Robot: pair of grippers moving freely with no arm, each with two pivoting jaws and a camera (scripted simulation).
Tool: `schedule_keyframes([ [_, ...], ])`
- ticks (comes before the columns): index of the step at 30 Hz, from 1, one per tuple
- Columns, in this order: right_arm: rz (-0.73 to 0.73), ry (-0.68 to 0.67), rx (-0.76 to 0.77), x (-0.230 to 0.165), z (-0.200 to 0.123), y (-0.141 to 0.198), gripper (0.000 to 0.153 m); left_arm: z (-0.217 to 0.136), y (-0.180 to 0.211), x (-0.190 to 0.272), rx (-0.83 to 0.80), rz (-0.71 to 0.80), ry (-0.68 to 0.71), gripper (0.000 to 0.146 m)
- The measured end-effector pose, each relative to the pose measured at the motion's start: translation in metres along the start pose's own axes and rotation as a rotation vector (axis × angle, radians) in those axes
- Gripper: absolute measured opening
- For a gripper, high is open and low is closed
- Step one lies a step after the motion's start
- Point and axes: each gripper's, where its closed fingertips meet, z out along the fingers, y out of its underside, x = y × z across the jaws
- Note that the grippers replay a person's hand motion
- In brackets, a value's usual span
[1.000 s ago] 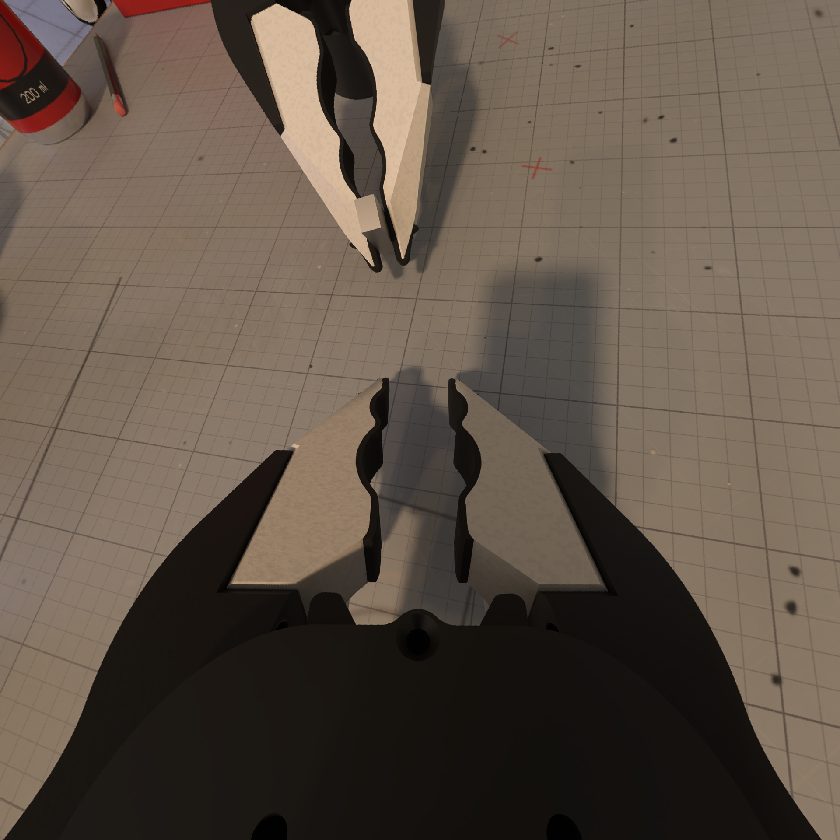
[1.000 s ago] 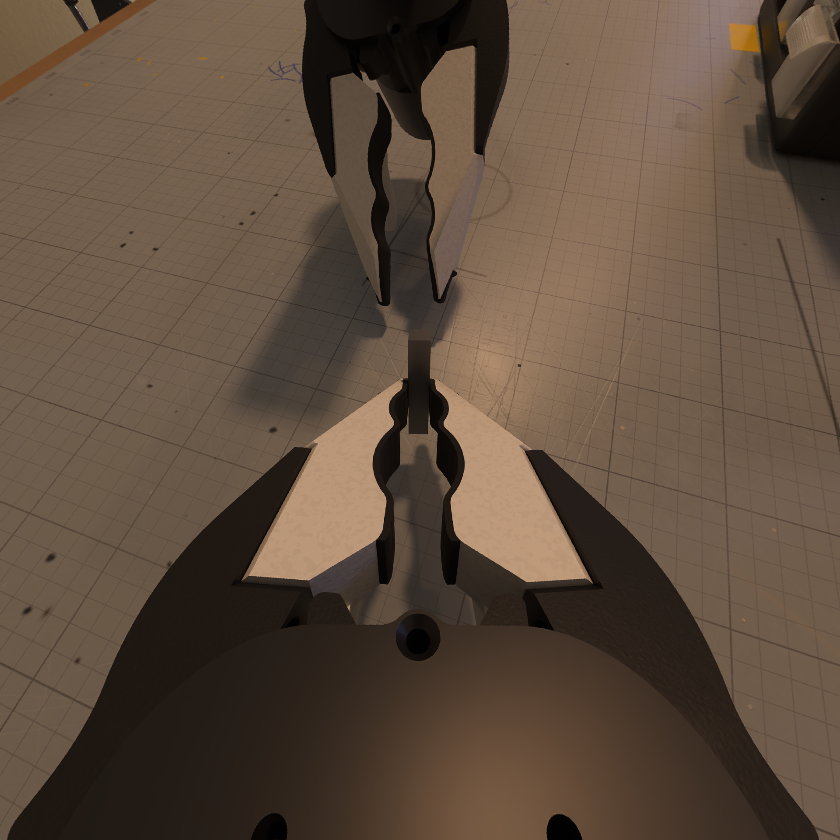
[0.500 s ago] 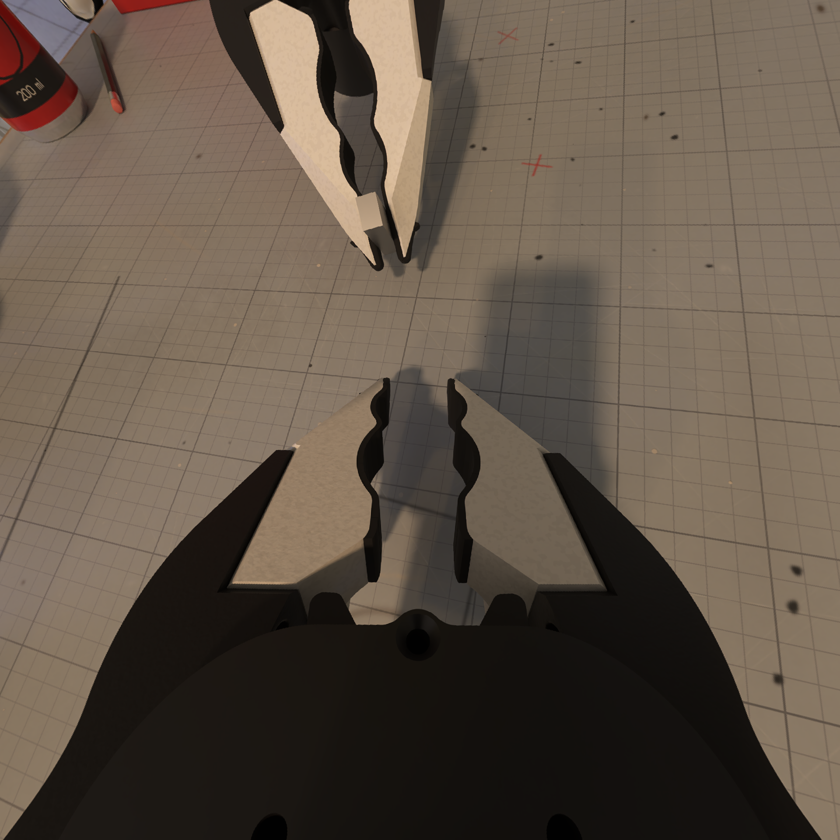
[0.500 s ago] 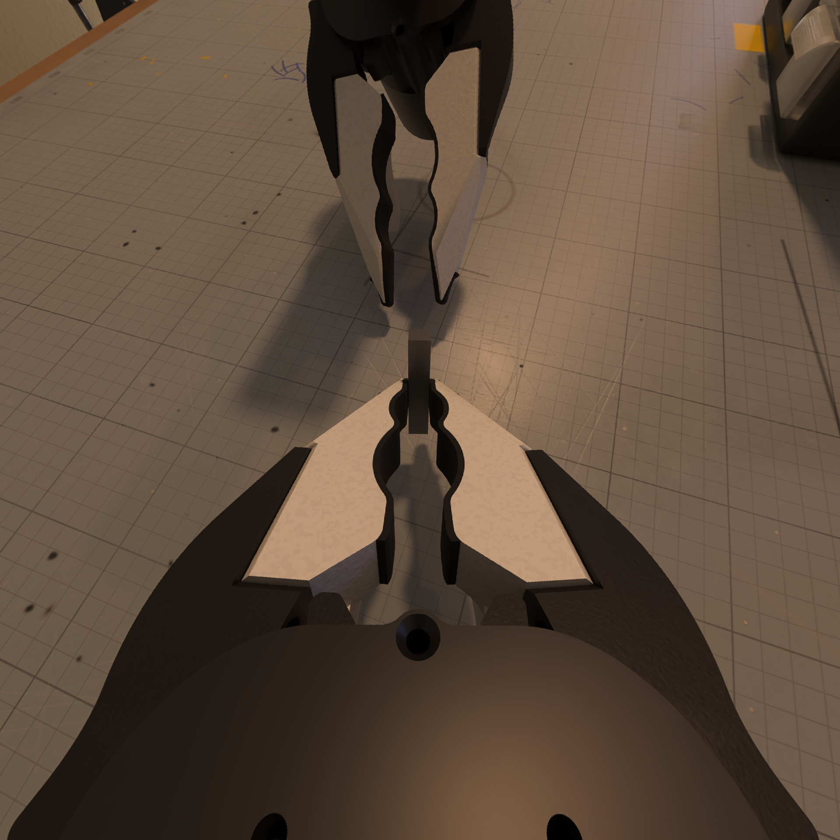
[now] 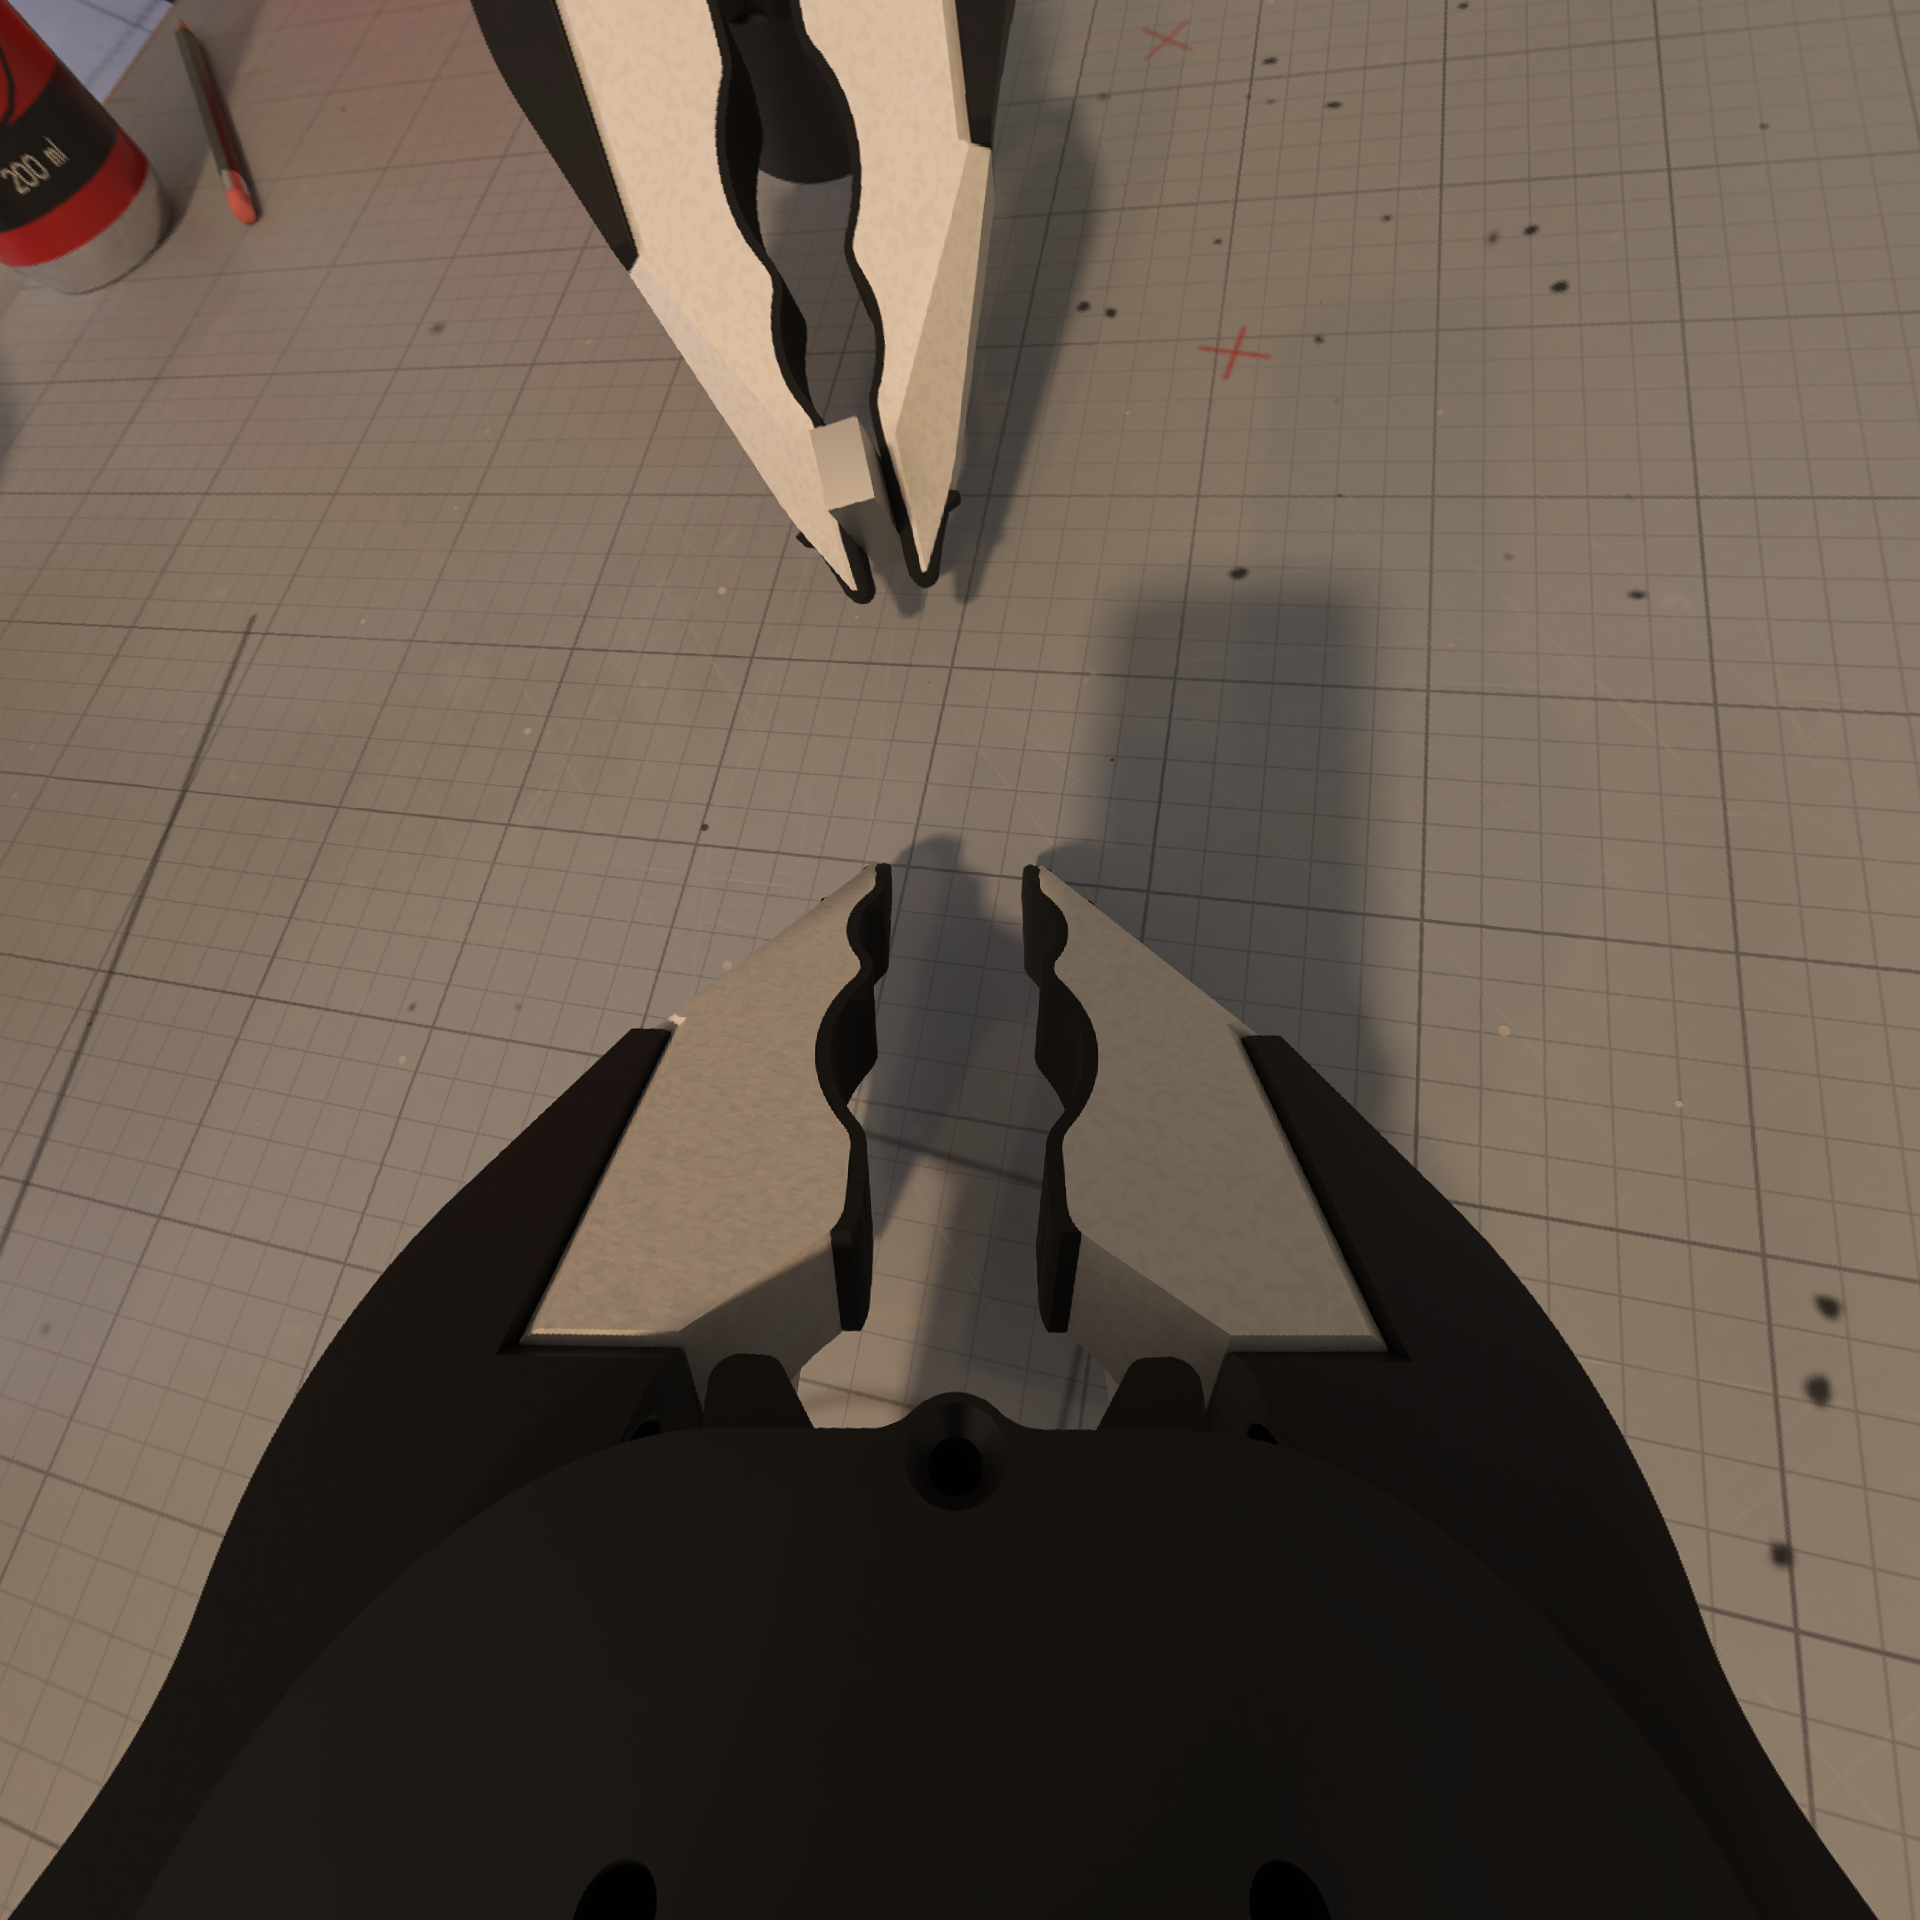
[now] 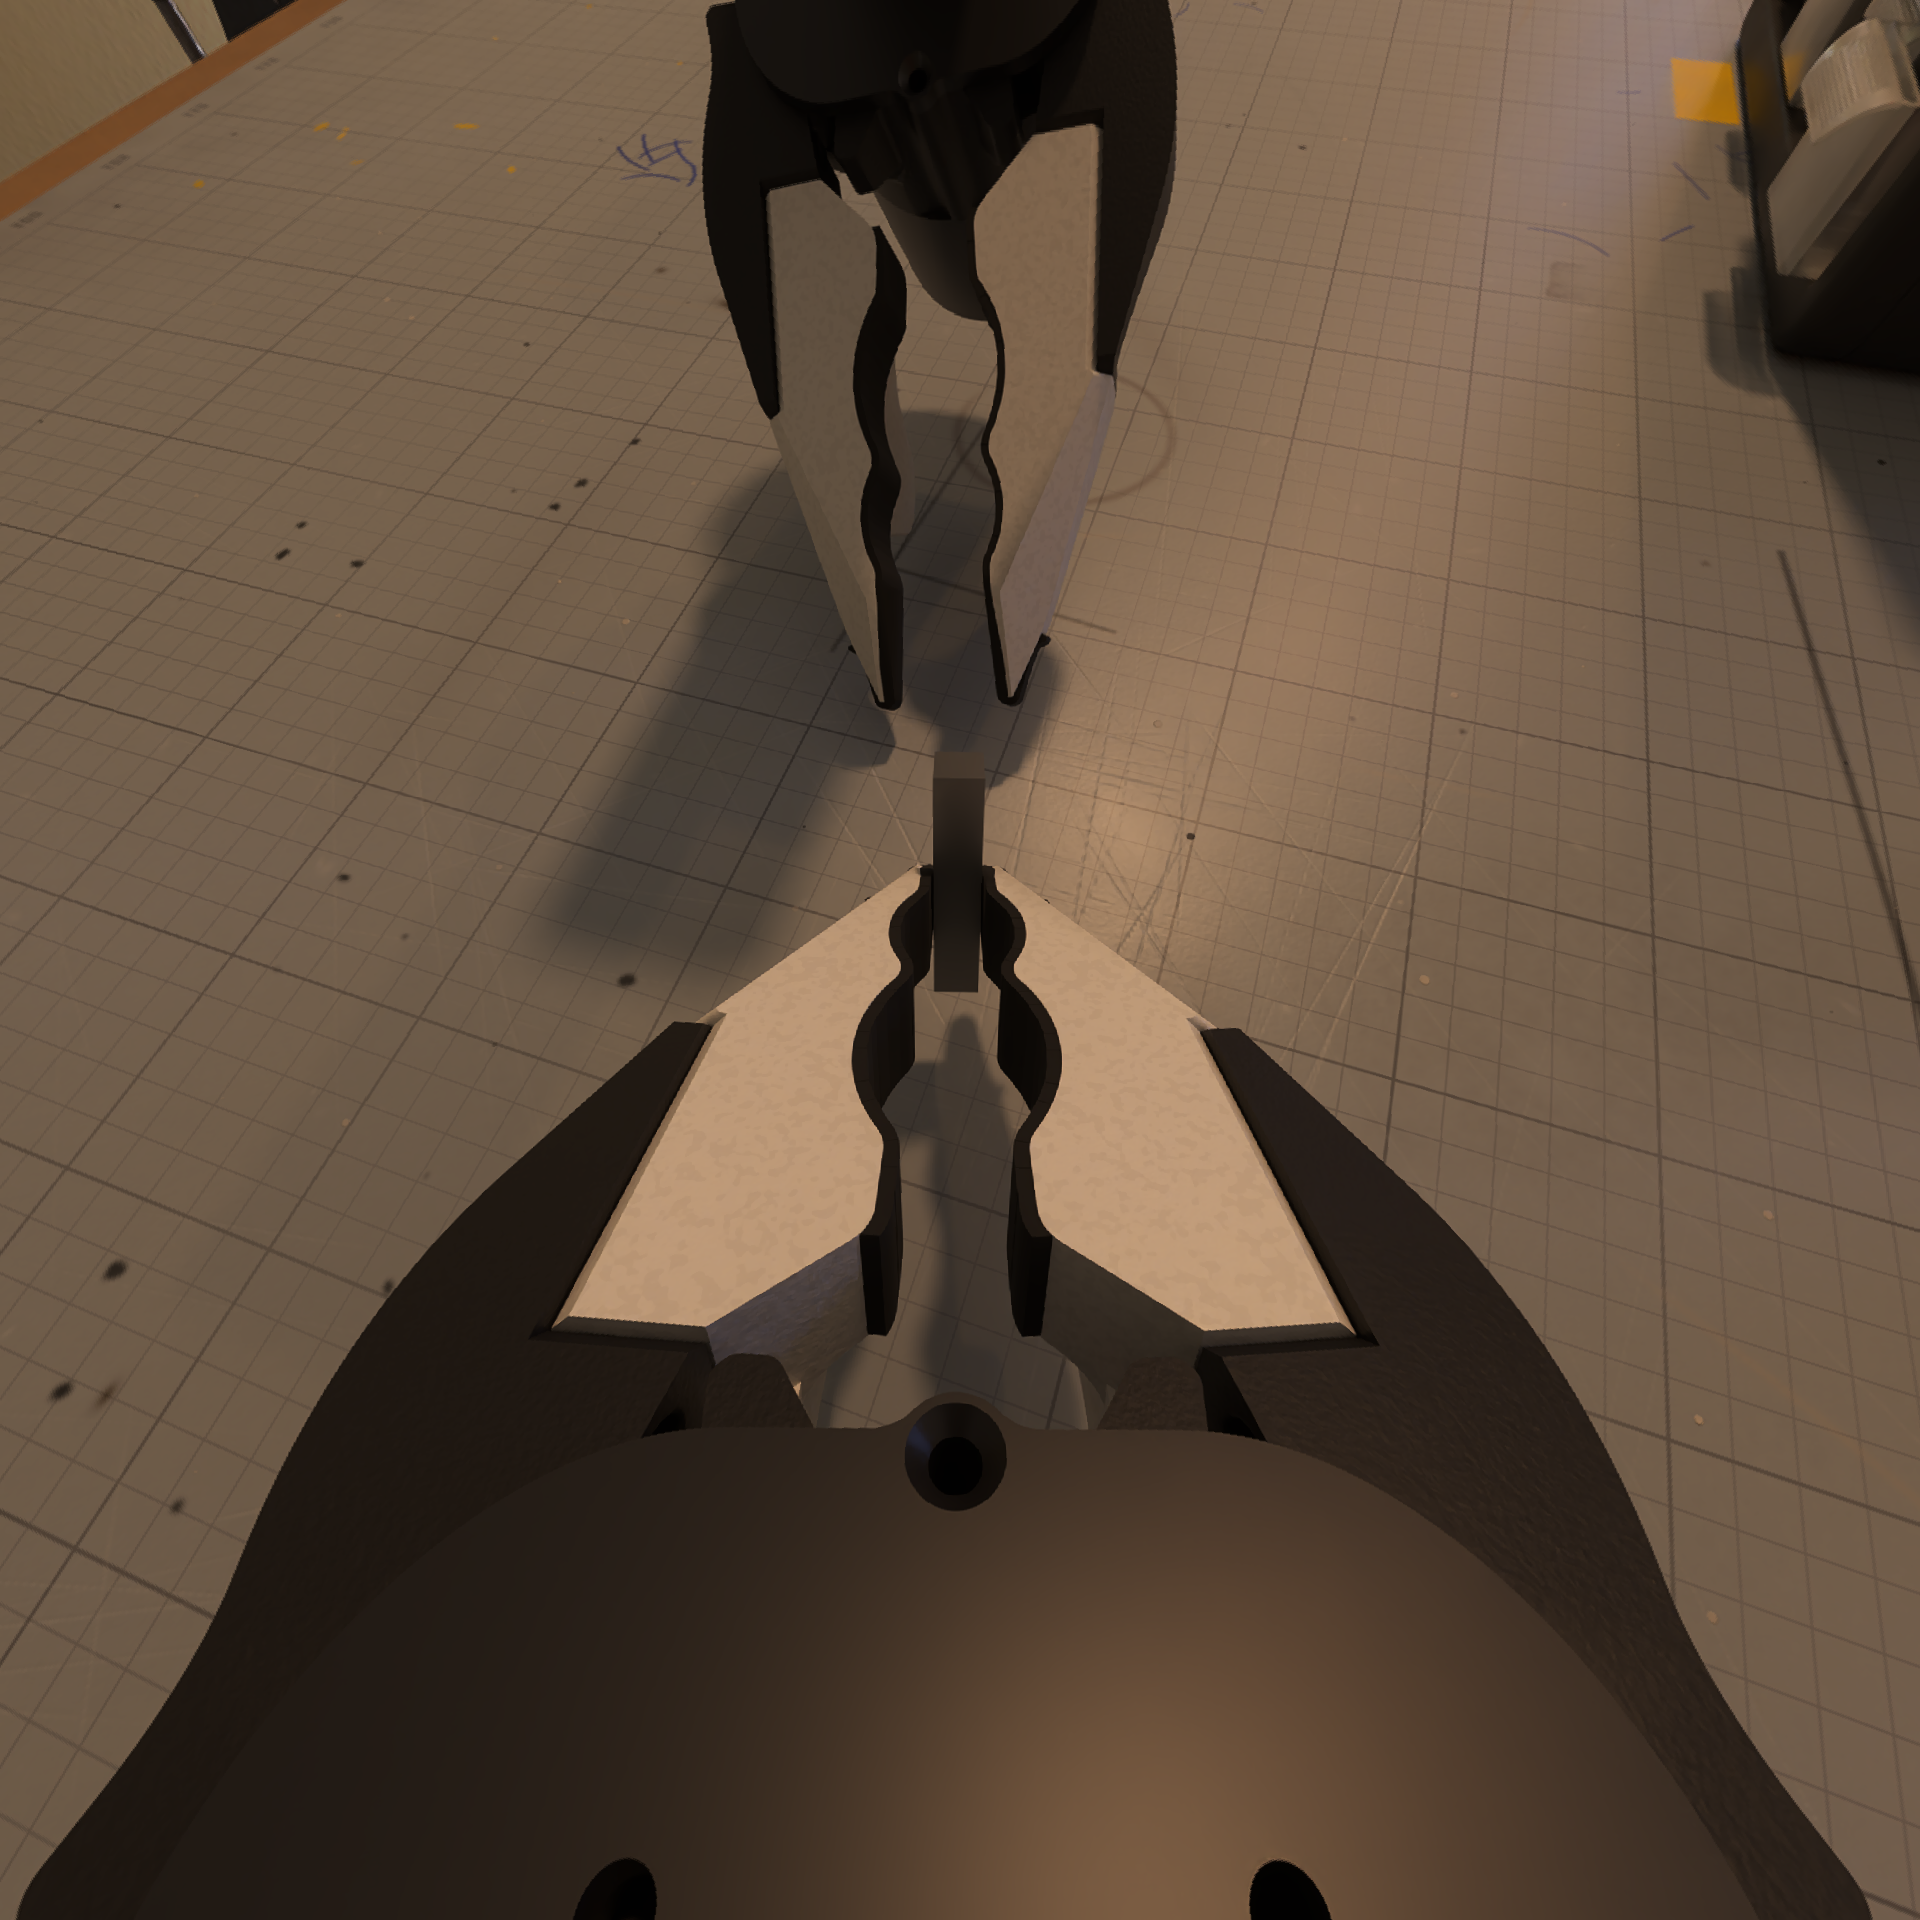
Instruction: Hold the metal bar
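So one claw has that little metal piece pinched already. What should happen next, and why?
Probably the left gripper should ease forward and close on the metal bar's free end. The right gripper already clamps the bar near its tips, while the left's fingers stand apart with nothing between them, facing the bar with a gap of mat in between.

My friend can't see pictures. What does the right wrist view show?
The right gripper is shut on a small metal bar above a gridded mat. Facing it, the left gripper hangs open and empty, just beyond the bar's far end.
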Motion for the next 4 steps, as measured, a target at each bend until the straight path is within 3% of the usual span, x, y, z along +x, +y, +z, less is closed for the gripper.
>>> schedule_keyframes([
  [4,0.026,-0.002,0.001,0.0016,-0.0011,0.0004,0.008,-0.0046,-0.0052,-0.0029,0.049,0.001,-0.03,0.025],
])
